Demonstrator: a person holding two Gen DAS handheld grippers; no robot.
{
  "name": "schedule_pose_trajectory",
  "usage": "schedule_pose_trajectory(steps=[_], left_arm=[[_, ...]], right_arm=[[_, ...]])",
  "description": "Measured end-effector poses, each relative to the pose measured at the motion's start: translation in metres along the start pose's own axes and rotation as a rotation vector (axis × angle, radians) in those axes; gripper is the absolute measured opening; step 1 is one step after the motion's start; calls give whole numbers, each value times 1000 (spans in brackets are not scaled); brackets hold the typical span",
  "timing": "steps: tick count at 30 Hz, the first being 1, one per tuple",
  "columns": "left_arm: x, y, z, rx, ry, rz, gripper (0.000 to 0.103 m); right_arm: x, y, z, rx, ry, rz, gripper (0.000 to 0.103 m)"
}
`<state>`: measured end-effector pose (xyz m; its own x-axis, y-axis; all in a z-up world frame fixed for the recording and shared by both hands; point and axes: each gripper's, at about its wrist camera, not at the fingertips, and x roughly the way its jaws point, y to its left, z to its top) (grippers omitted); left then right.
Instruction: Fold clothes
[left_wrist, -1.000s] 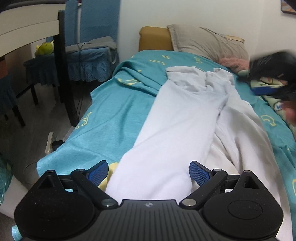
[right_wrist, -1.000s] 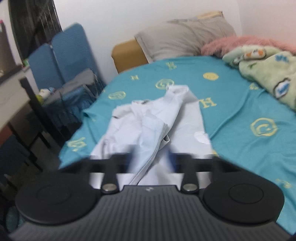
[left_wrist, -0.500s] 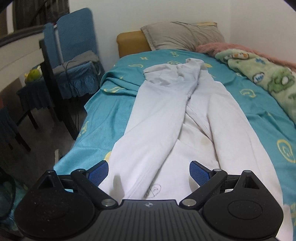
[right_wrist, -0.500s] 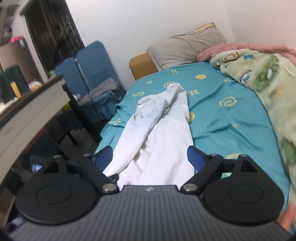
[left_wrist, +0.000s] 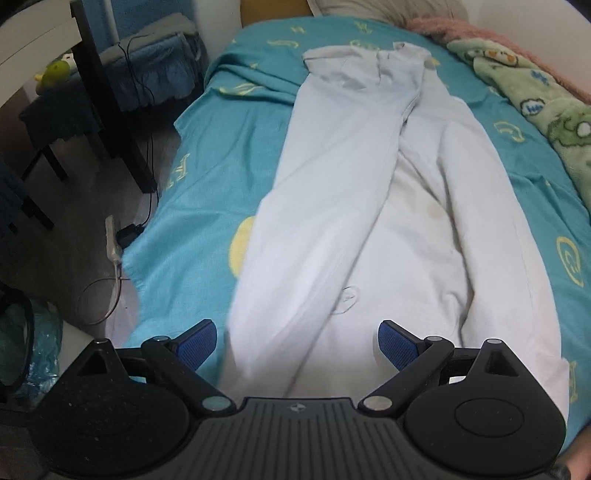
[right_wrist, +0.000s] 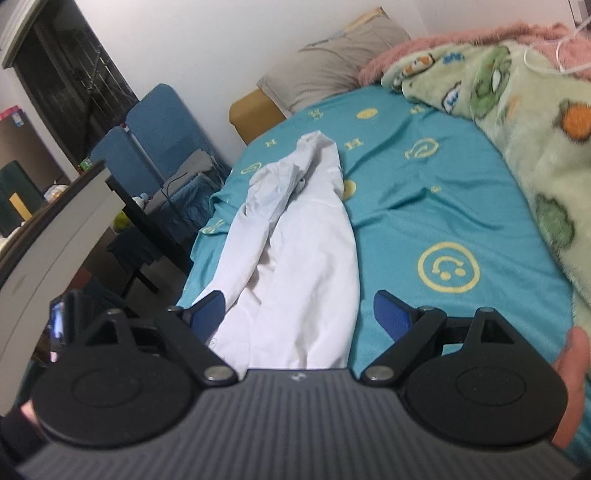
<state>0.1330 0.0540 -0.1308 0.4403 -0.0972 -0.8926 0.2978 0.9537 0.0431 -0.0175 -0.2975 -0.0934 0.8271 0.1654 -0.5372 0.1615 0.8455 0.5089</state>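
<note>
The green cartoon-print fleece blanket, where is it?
The green cartoon-print fleece blanket lies along the teal bedsheet's right edge, right of the white garment.

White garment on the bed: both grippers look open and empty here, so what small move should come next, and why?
Probably lower both grippers to pinch the near hem. The white garment lies lengthwise on the teal sheet with both sides already folded inward. The left gripper and right gripper hang open above its near end, gripping nothing.
</note>
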Motion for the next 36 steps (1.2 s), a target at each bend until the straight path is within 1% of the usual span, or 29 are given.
schedule_pose_trajectory(steps=[3, 5, 8, 9, 11, 12, 13, 15, 16, 18, 20, 21, 22, 23, 24, 25, 27, 29, 30, 32, 34, 36], left_arm=[[-3, 25, 9, 8, 77, -63, 96], [-4, 41, 14, -16, 129, -108, 96], [-5, 63, 18, -21, 160, -190, 96], [-5, 70, 18, -16, 171, -215, 94], [-4, 80, 14, -6, 195, -286, 90], [-2, 85, 12, -2, 209, -323, 86], [0, 90, 10, 2, 223, -357, 77], [3, 96, 5, 25, 244, -405, 70], [4, 97, 2, 43, 254, -426, 70], [7, 91, -5, 114, 281, -450, 69], [9, 76, -12, 232, 301, -424, 68], [10, 69, -16, 291, 311, -411, 60], [10, 61, -19, 348, 321, -397, 47], [10, 54, -21, 394, 333, -380, 40], [8, 48, -23, 444, 333, -351, 28], [3, 41, -24, 501, 320, -306, 19], [-6, 28, -27, 602, 295, -210, 14], [-17, 20, -27, 637, 280, -171, 10], [-23, 15, -27, 654, 271, -153, 6], [-37, 3, -28, 687, 243, -136, 6], [-49, -12, -29, 715, 225, -107, 3], [-61, -28, -30, 715, 203, -71, 2]], right_arm=[[8, -3, 0, 27, 22, -1, 89], [11, -5, 0, 41, 27, 0, 89], [16, -7, 0, 51, 35, -9, 89], [18, -8, 1, 59, 38, -9, 89], [22, -12, 2, 83, 45, -13, 89], [24, -13, 2, 96, 47, -19, 89], [27, -15, 3, 109, 49, -25, 89], [31, -18, 4, 135, 53, -37, 89], [33, -18, 4, 139, 55, -41, 89], [35, -19, 4, 145, 59, -50, 89], [36, -20, 3, 152, 61, -58, 89], [36, -20, 2, 158, 61, -62, 89], [37, -22, 3, 166, 63, -69, 89], [38, -23, 3, 174, 65, -77, 89], [38, -25, 3, 182, 67, -84, 89], [38, -27, 2, 194, 67, -85, 89], [37, -31, 2, 218, 66, -85, 89], [36, -34, 2, 238, 64, -82, 89], [35, -34, 2, 245, 64, -79, 89], [35, -35, 1, 255, 67, -65, 89], [36, -36, 0, 254, 79, -57, 89], [37, -38, 0, 256, 94, -52, 89]])
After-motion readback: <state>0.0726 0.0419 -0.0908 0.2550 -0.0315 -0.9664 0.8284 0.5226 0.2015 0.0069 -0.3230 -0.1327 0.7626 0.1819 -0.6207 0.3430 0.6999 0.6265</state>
